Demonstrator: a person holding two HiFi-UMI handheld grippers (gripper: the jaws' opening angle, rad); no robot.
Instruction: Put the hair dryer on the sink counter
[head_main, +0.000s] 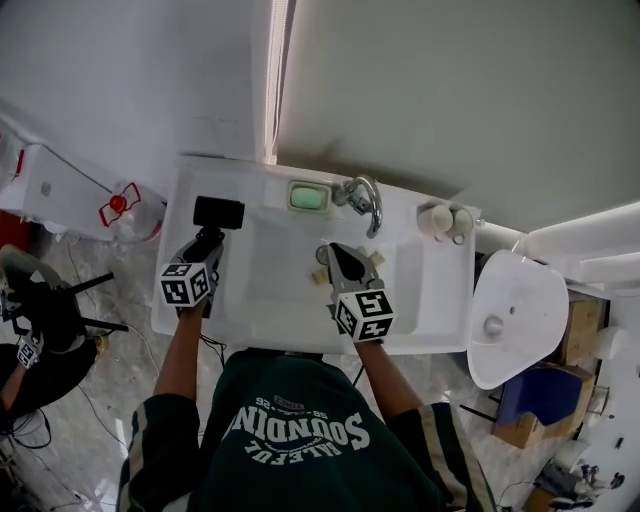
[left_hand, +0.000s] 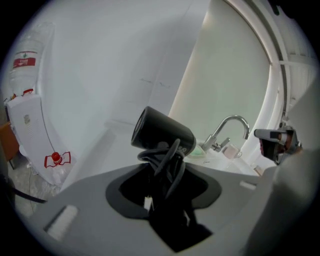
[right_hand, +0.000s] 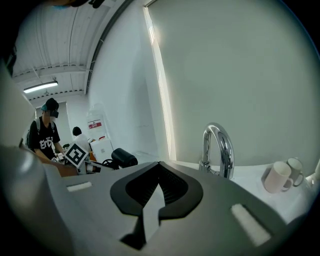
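You've got two hand-held grippers (head_main: 207, 240) (head_main: 336, 252), one hair dryer (head_main: 218, 212), one tap (head_main: 366, 199), two cups (head_main: 436, 218) (head_main: 461, 222), one red-capped bottle (head_main: 130, 214), and one green bar (head_main: 309, 197), probably soap, on one bench (head_main: 440, 292).

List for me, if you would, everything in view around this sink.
counter: one, white, centre, with a basin
hair dryer: one, black, at the counter's left end, in the left gripper
faucet: one, chrome, behind the basin
soap: one, green, left of the faucet
mugs: two, whitish, counter's back right
toilet: one, white, right of the counter
bottle: one, clear with red cap, left of the counter
left gripper: one, grey, closed on the hair dryer's handle
right gripper: one, grey, shut, empty, over the basin
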